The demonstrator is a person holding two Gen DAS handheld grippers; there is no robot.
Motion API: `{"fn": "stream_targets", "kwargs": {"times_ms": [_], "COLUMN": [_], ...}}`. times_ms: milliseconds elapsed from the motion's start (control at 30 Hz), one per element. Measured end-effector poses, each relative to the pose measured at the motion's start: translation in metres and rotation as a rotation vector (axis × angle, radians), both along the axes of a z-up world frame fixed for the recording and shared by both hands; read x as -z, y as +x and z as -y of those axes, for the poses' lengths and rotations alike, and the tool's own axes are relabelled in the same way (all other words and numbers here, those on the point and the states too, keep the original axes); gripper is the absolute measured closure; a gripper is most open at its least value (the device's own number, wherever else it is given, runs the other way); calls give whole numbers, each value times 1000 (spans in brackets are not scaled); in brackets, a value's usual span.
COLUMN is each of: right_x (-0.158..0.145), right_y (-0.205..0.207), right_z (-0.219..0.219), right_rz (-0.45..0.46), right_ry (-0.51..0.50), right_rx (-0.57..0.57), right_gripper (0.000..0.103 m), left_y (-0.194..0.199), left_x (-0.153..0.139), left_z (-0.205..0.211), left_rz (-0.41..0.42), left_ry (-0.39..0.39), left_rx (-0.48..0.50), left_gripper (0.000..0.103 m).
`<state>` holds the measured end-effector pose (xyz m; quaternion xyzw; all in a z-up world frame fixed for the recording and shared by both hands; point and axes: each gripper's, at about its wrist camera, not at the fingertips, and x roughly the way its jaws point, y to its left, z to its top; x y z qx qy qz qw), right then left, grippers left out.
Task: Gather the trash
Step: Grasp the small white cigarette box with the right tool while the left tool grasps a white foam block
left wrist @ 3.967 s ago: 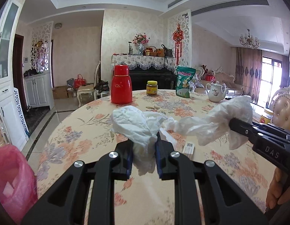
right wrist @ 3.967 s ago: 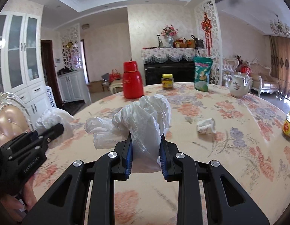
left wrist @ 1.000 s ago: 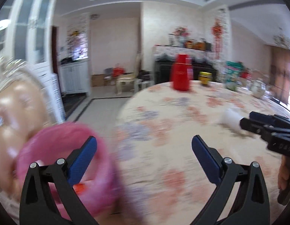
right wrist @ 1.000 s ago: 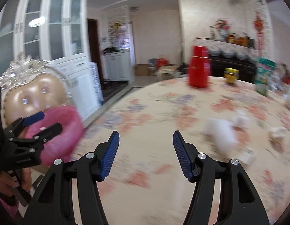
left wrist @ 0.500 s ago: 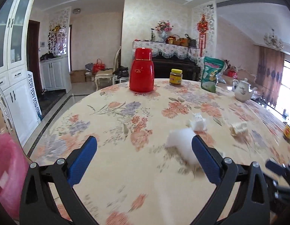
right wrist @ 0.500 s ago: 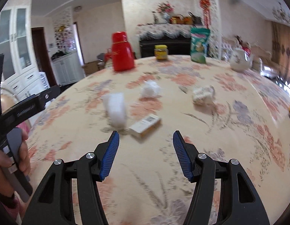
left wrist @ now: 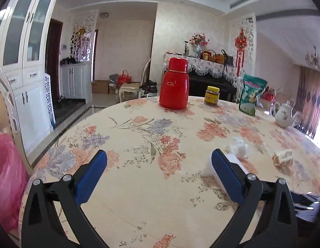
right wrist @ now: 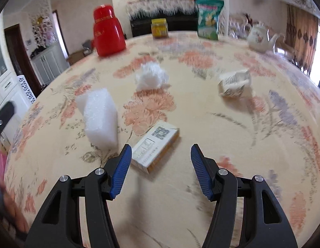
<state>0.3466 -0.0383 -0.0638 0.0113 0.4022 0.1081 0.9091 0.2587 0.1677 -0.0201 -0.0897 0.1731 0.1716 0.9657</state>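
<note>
Trash lies on the floral table: a small white and yellow carton [right wrist: 154, 145], a white foam block [right wrist: 100, 118], a crumpled white tissue [right wrist: 150, 77] and a crumpled printed paper [right wrist: 235, 83]. My right gripper [right wrist: 161, 157] is open just above the carton, whose near end sits by the left finger. My left gripper [left wrist: 159, 169] is open over bare tablecloth; the foam block [left wrist: 208, 168] shows behind its right finger, with the tissue [left wrist: 238, 147] and paper [left wrist: 283, 157] further right. A pink trash bag [left wrist: 5, 177] hangs at the far left.
At the back of the table stand a red thermos [left wrist: 174, 86], a yellow-lidded jar [left wrist: 211, 96], a green snack bag [left wrist: 251, 94] and a white teapot [left wrist: 284, 113]. A chair back [left wrist: 7, 95] stands by the pink bag. The table edge [left wrist: 62, 138] curves on the left.
Both grippers let go of the plastic bags earlier, at the pink bag. Since then both swung back over the table, and the right one dropped toward the carton.
</note>
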Motion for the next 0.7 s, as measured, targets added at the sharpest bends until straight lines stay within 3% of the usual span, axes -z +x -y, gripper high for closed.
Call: {"fn": "stream_targets", "kwargs": {"times_ms": [300,367,467,700], "right_x": [15,15,14,2], "right_y": [30,28,22,-2], "right_z": [-19,-18,-14,21], "right_rz": [-93,-93,-80,-2], "right_ry": [-55,-68,-86,-5], "right_rx": [51,57,40,29], "right_gripper": [47,53,71,72], "left_y": [2,3,3,9], "left_x": [0,1,2,7], "left_z": [3,3,2,12], "left_rz": [-11,-14,-22,-61], "left_ry": [0,-1,-14,15], "left_rx": [46,48,56,101], "left_gripper": [5,5,5,5]}}
